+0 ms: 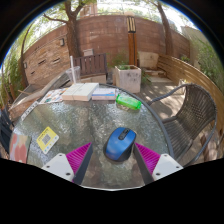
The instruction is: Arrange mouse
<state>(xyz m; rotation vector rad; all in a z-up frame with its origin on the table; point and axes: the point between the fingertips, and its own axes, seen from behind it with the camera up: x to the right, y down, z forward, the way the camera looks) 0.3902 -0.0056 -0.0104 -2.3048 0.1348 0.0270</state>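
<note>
Two fingers: the gripper [112, 158] reaches forward over a round glass table [95, 125], its fingers spread wide and gripping nothing.
Far-left edge: a reddish-orange item [19, 147] lies at the near left rim of the table; what it is cannot be told.
Left, near: a yellow booklet [47, 139] lies flat on the glass, just beyond and to the left of the left finger.
Left finger: its pink pad [80, 156] faces inward, apart from the mouse.
Left, far: books and papers [78, 93] are stacked at the far side of the table, with a blue-covered one [104, 94] just to their right.
Centre: a blue mouse [121, 143] rests on the glass between the fingers, slightly ahead of them, with a gap on either side.
Centre, far: a green object [129, 102] lies beyond the mouse near the far rim.
Right finger: its pink pad [148, 155] faces inward, apart from the mouse.
Right: a metal mesh chair [192, 108] stands beside the table.
Background: a brick wall [100, 40] runs behind the patio, with a pale box [127, 77] on the ground in front of it.
</note>
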